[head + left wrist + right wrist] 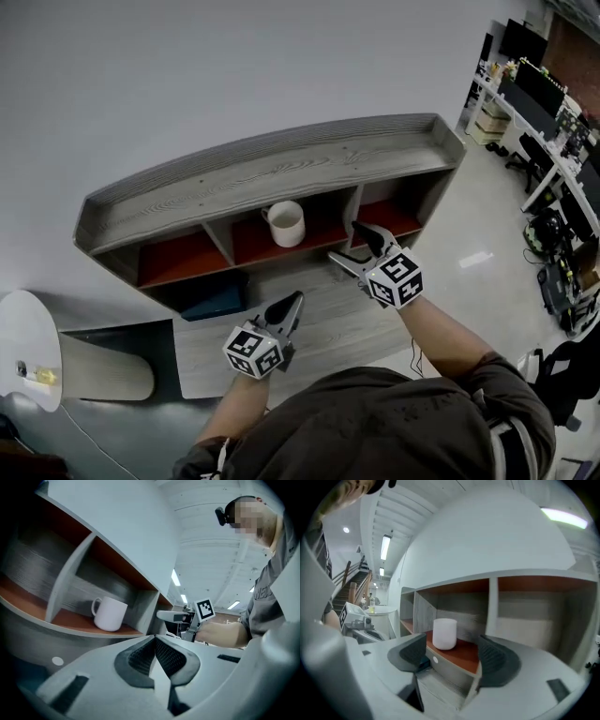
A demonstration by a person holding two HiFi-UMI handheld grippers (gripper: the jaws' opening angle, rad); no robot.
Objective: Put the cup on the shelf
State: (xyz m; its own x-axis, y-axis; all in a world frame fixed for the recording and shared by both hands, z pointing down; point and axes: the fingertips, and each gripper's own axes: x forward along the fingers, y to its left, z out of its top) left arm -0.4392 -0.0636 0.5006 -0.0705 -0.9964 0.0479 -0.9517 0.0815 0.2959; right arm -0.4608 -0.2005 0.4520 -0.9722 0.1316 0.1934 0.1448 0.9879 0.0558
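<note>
The head view looks steeply down from above the person's shoulders onto the shelf (281, 173) against the far wall. It stands farther off than the other two views, and the left gripper (292, 305) and right gripper (354, 246) show near, just in front of the shelf. The left gripper view sits low and close before the shelf's left part and faces right across its front, while the right gripper view sits close before the right part and faces left into the compartments. All three share the middle compartment with the cup (286, 223), and each gripper view also catches the other gripper.
</note>
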